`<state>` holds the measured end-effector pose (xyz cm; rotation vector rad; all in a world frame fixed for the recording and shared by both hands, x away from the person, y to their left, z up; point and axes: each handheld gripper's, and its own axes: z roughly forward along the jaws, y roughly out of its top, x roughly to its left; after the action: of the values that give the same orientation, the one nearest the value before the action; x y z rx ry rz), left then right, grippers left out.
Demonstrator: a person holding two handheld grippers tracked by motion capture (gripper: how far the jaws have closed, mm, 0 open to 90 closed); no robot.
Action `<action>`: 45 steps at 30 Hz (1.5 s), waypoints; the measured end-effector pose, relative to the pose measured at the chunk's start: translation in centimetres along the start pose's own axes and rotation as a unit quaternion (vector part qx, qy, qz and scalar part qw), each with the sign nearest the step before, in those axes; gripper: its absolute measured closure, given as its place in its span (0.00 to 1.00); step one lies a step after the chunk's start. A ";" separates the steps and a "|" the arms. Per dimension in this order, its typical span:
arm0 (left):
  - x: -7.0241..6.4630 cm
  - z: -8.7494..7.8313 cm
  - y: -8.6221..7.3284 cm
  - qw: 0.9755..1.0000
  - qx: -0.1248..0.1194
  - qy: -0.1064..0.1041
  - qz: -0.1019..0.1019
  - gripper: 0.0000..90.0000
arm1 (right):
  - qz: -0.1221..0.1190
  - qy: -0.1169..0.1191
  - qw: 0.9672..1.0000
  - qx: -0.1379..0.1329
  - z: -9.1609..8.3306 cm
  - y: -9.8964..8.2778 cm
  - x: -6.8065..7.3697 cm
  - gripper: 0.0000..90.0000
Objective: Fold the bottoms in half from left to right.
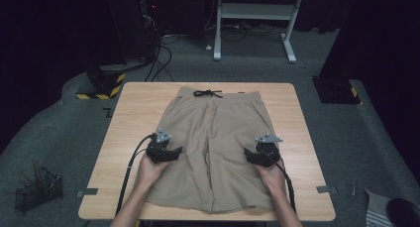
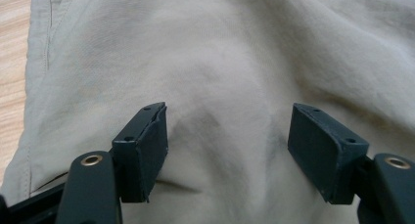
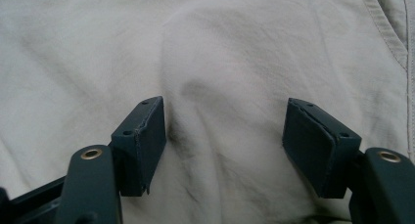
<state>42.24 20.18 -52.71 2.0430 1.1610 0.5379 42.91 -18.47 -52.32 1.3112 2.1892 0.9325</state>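
A pair of khaki shorts (image 1: 218, 128) lies flat on the wooden table (image 1: 133, 118), waistband at the far side with a black drawstring (image 1: 207, 93) tied on it. My left gripper (image 1: 167, 148) rests on the shorts' left leg. In the left gripper view the left gripper (image 2: 227, 116) is open, jaws down on the shorts (image 2: 220, 53), with a soft ridge of cloth between them. My right gripper (image 1: 257, 152) sits on the right leg. The right gripper (image 3: 224, 109) is open too, with a low fold of the shorts (image 3: 220, 48) between its pads.
A black wire basket (image 1: 37, 190) stands on the floor at the left. Behind the table are a white desk frame (image 1: 255, 14), cables and a yellow-and-black striped base (image 1: 101, 85). Grey tape marks (image 1: 88, 192) sit near the table's front corners. Bare wood (image 2: 12, 48) borders the shorts.
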 end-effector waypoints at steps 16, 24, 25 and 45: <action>-1.1 -1.1 -1.0 1.000 0.000 0.002 -0.004 0.33 | -0.003 0.004 1.000 0.000 -1.1 -1.0 0.7 0.36; -1.8 -2.0 -1.8 1.000 0.000 0.000 -0.001 0.33 | -0.005 0.006 1.000 0.000 -1.8 -1.6 1.1 0.36; -2.0 -2.3 -2.1 1.000 0.000 -0.001 -0.002 0.33 | -0.006 0.008 1.000 0.000 -2.0 -1.9 1.2 0.36; -3.4 -4.0 -3.5 1.000 0.000 -0.001 -0.002 0.33 | -0.011 0.012 1.000 -0.001 -3.9 -3.6 2.3 0.36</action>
<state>35.97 19.92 -52.74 2.0404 1.1625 0.5345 37.13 -18.87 -52.34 1.2782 2.2150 0.9463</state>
